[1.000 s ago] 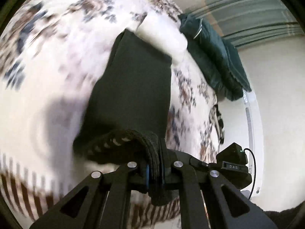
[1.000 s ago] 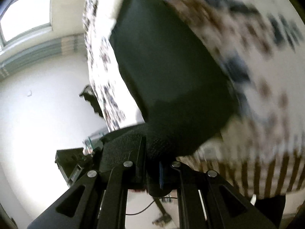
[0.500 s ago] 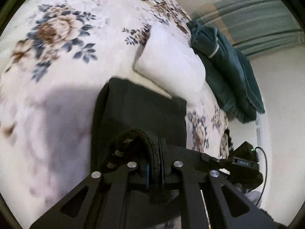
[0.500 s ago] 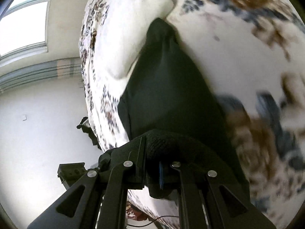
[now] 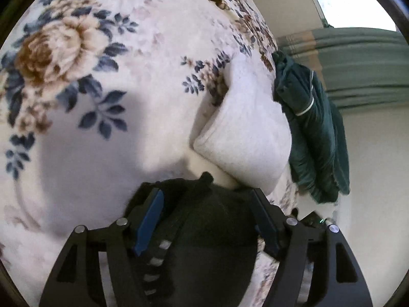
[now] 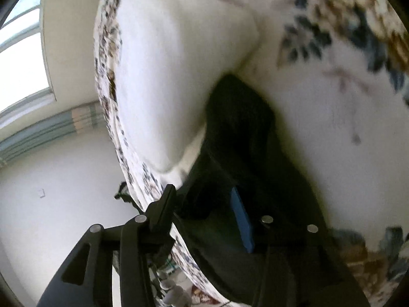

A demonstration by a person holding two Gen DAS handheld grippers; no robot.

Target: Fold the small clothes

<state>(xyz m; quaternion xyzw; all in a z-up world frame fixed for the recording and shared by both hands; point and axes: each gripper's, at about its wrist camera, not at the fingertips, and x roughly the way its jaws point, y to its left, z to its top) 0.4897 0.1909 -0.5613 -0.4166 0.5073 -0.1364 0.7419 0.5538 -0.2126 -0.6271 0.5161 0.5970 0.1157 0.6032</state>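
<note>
A small black garment [image 5: 204, 232] lies on the flowered bed cover [image 5: 102, 51], its waistband with white stitching toward me. My left gripper [image 5: 208, 199] is open, its jaws spread on either side of the garment's near end. In the right wrist view the same black garment [image 6: 242, 133] lies folded against a white folded cloth [image 6: 173, 76]. My right gripper [image 6: 204, 194] is open over the garment, its blue pad [image 6: 241, 220] showing.
A white folded cloth [image 5: 248, 128] lies just beyond the black garment. A dark green garment [image 5: 314, 133] is heaped at the bed's far edge. Grey-green curtains [image 5: 358, 58] and a pale wall stand behind. The bed's edge [image 6: 122, 153] drops off at left in the right wrist view.
Both grippers carried the black garment forward over the bed, lowered it beside the white cloth, then opened and let go of it.
</note>
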